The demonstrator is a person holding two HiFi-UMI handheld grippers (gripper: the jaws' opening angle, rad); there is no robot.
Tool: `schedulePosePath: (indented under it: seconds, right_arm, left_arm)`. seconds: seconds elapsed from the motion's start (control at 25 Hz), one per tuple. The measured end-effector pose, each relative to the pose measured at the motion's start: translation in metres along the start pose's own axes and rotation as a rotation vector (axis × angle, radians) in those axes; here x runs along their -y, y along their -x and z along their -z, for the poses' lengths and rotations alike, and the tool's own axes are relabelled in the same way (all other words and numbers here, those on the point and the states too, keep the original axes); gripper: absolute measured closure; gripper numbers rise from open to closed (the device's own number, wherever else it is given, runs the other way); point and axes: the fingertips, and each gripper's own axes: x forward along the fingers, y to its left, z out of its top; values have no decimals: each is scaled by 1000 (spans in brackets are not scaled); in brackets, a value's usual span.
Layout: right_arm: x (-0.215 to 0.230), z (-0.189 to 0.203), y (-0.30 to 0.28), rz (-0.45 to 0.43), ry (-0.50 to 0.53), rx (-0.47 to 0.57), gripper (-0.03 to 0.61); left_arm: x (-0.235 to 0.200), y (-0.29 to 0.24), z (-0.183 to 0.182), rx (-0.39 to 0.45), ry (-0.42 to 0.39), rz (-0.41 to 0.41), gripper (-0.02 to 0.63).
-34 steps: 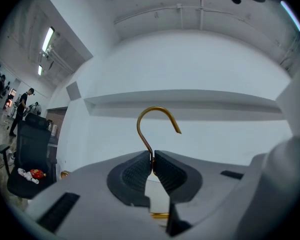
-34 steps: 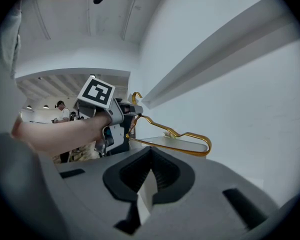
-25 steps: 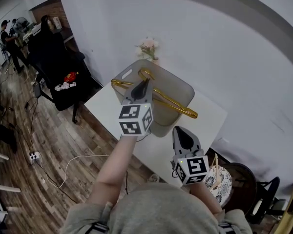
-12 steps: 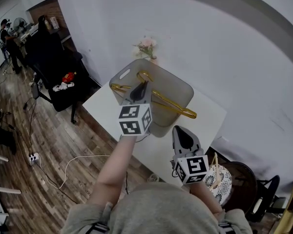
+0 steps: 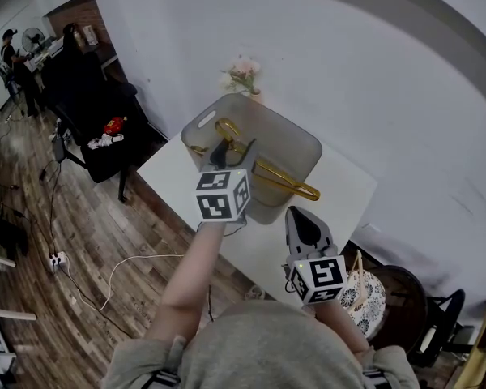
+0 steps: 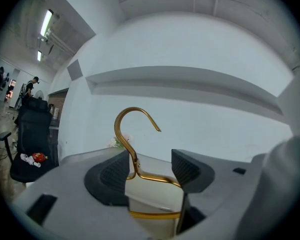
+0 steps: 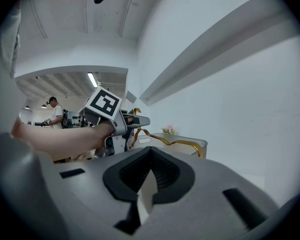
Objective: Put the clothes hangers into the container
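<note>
A gold clothes hanger (image 5: 283,182) lies slanted across the grey container (image 5: 301,146), one end poking over the front rim. Its hook (image 6: 132,129) stands up between the jaws of my left gripper (image 5: 227,148), which are opening. The neck leans against the left pad and the right pad is clear of it. In the right gripper view the hanger (image 7: 180,143) rests on the container (image 7: 197,145). My right gripper (image 5: 300,220) hovers over the white table (image 5: 182,181) in front of the container, shut and holding nothing.
A small vase of pink flowers (image 5: 243,75) stands just behind the container. A black office chair (image 5: 89,96) sits to the table's left on the wooden floor, with people (image 5: 12,63) further back. A patterned round object (image 5: 364,294) lies at the lower right.
My left gripper's jaws have parted from the hanger's neck. The hanger has sunk lower into the container, and its hook has swung back toward the far left. The right gripper has stayed put.
</note>
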Motion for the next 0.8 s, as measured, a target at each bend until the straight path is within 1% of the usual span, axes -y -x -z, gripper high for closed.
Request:
schedulePosePath:
  seconds: [0.32,0.8]
  right_arm:
    - [-5,-1,0,-12,-3,3,575]
    - [-14,0,4,-29,2,1,575]
  left_arm:
    - [-13,12,17,-28,16,-43,350]
    - [-36,38,44,-64,66,-122,337]
